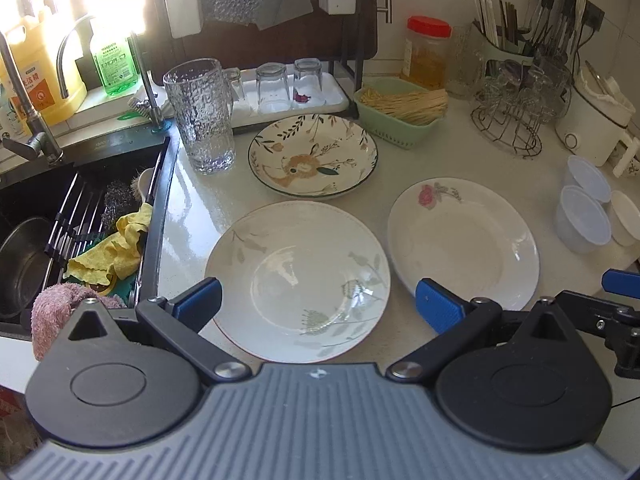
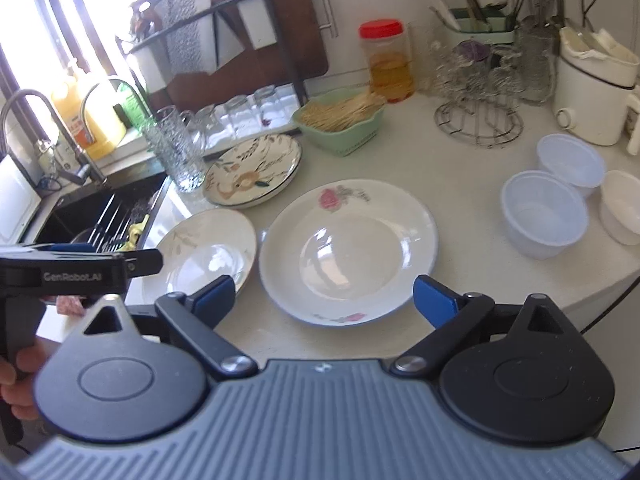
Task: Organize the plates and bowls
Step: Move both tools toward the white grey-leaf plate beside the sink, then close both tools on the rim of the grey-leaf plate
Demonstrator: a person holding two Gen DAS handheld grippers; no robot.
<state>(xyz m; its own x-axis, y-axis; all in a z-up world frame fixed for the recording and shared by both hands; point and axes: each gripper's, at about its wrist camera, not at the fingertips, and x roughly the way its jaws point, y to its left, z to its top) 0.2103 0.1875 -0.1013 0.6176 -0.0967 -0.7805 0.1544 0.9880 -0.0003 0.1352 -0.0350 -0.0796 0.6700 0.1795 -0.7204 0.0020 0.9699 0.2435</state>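
- Leaf-pattern plate (image 1: 298,280): lies flat and face up on the counter (image 1: 208,208), in the lower centre of the left wrist view. It is round, so it has no long axis. Its printed leaf sprigs sit at the upper left and lower right of the dish.
- Rose plate (image 2: 348,248): lies flat and face up in the centre of the right wrist view, just beside the leaf-pattern plate. One pink rose is printed at the top rim and another at the bottom rim.
- Flower-pattern plate (image 1: 313,156): lies flat above the leaf-pattern plate in the left wrist view, near a textured glass mug (image 1: 202,114).
- Plastic bowls (image 2: 544,214): three stand upright, mouths up, at the right edge of the right wrist view, well apart from the plates.
- Left gripper (image 1: 318,300): jaws stand wide apart over the near rim of the leaf-pattern plate. The blue pads grip nothing.
- Right gripper (image 2: 324,296): jaws stand wide apart over the near rim of the rose plate. The pads press on nothing.
- Sink (image 1: 48,216): occupies the left of the left wrist view and holds a yellow cloth (image 1: 114,248).
- Green basket (image 1: 400,114): holds thin sticks, in the upper centre of the left wrist view, beside a red-lidded jar (image 1: 426,50).
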